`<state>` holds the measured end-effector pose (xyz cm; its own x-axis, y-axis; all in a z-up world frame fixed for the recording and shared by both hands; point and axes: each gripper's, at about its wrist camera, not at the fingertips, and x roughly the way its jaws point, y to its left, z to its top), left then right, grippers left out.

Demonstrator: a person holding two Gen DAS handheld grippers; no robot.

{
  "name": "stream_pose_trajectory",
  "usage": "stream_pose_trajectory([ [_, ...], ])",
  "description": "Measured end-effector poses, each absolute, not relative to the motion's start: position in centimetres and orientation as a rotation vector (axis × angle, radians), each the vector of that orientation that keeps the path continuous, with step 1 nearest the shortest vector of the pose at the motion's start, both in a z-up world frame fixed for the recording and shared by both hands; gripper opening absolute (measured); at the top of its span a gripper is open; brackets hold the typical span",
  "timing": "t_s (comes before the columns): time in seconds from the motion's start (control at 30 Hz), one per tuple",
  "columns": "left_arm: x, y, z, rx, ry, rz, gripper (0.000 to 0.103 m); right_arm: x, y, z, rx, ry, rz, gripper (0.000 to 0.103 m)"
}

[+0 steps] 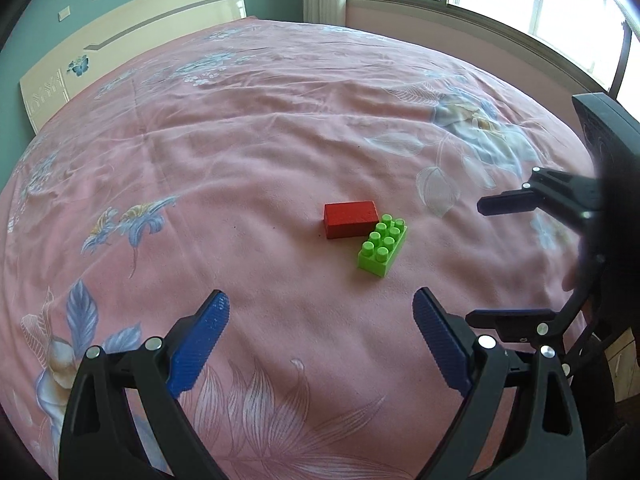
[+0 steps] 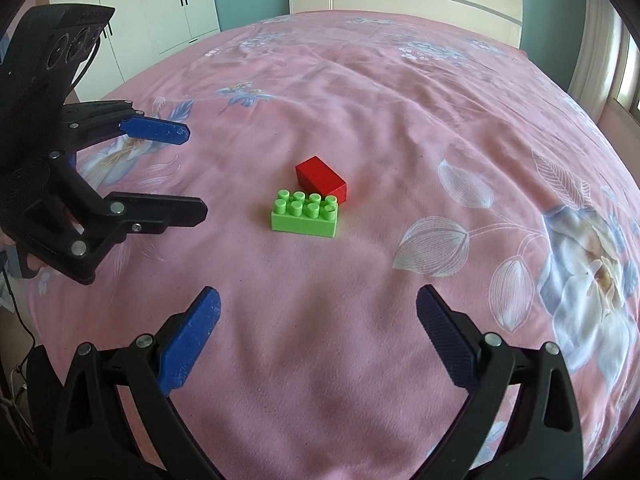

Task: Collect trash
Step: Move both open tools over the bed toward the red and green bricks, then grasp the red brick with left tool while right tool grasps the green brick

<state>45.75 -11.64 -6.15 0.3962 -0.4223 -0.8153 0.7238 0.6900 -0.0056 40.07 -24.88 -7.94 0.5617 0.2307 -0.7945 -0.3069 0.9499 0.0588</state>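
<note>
Hovering wide apart and empty above the pink floral bed cover (image 1: 248,152), the left claw (image 1: 320,312) and right claw (image 2: 318,308) face a green studded plastic brick (image 2: 305,216). Touching its far edge lies a red rectangular block (image 2: 322,179), long axis running far-left to near-right in the right view.

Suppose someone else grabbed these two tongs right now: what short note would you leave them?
Left tongs: open, empty, above the bedspread.
Right tongs: open, empty, also short of the pieces.
Red block and green studded brick lie side by side, apparently touching, mid-bed on the pink floral bedspread, ahead of both tongs.
Done: nothing picked up.
Left: grasp each piece and carry it off; no bin is in view.
</note>
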Motion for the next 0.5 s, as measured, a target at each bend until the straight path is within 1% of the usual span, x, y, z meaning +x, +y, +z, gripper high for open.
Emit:
stream_pose_trajectory([
  [0.07, 46.6, -12.2, -6.7, 0.4, 0.911, -0.765, 0.095, 40.4, -24.7, -8.0, -0.091, 0.921, 0.336, 0.096],
  [0.13, 47.2, -12.7, -7.0, 0.413, 0.913, -0.778, 0.095, 41.0, -24.8, -8.3, -0.077, 0.931, 0.351, 0.094],
  [0.27, 47.7, -13.7, -7.1, 0.429, 0.903, -0.782, 0.095, 41.9, -24.9, -8.8, -0.068, 0.945, 0.355, 0.087],
  [0.43, 48.0, -13.9, -7.3, 0.434, 0.902, -0.766, 0.095, 42.7, -24.6, -9.1, -0.071, 0.951, 0.355, 0.085],
  [0.5, 48.2, -13.6, -7.3, 0.436, 0.903, -0.754, 0.095, 43.2, -24.3, -9.2, -0.069, 0.956, 0.369, 0.081],
])
